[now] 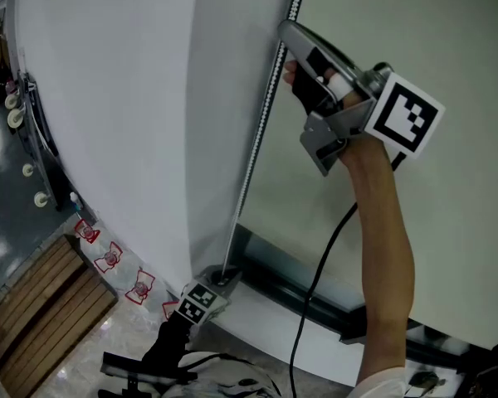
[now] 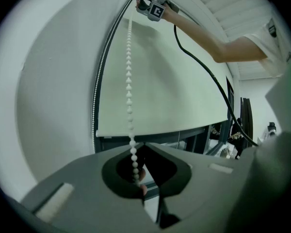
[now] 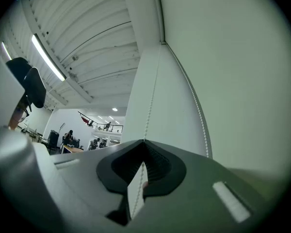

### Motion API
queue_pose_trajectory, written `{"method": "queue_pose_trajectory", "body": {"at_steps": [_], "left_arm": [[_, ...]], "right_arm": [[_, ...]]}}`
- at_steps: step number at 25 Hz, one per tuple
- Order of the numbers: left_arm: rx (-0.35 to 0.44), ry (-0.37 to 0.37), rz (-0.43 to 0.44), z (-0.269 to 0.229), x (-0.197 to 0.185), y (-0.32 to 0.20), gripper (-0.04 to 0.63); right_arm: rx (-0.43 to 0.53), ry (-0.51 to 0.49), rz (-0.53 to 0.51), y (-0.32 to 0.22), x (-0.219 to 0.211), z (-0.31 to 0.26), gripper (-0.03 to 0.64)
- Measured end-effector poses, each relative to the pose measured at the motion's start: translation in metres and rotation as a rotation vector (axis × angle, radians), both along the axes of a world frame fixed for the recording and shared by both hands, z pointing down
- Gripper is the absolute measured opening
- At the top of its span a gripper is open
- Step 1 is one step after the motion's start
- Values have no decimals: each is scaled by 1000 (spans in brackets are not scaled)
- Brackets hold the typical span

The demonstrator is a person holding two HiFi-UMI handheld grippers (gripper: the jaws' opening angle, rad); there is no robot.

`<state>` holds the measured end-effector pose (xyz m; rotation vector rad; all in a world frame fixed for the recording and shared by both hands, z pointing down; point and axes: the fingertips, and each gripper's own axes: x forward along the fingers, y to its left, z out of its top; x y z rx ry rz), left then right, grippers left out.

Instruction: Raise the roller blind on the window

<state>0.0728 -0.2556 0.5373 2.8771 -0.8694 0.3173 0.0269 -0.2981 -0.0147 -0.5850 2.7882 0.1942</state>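
The right arm [image 1: 382, 247] reaches straight up, lifting the right hand-held gripper [image 1: 289, 36] high beside the roller blind [image 1: 448, 222]. Its jaws are pressed together on the bead chain [image 1: 261, 114]. The left hand-held gripper [image 1: 220, 280] sits low by the window frame [image 1: 315, 293] and also pinches the chain, which runs taut between the two. The blind's bottom bar [image 2: 150, 128] hangs above a strip of uncovered window. The head view cuts off most of the left hand.
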Motion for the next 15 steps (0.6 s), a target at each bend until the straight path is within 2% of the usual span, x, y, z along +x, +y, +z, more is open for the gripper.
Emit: {"method": "queue_pose_trajectory", "body": {"at_steps": [7,15], "left_arm": [[-1,-13,-6,-9,0,-7,-2],[13,-16,-5,5,-3,-3,-2]], "right_arm": [[-14,20,4,1,-3,4,3],[-52,26,24,16,-2,77,3]]}}
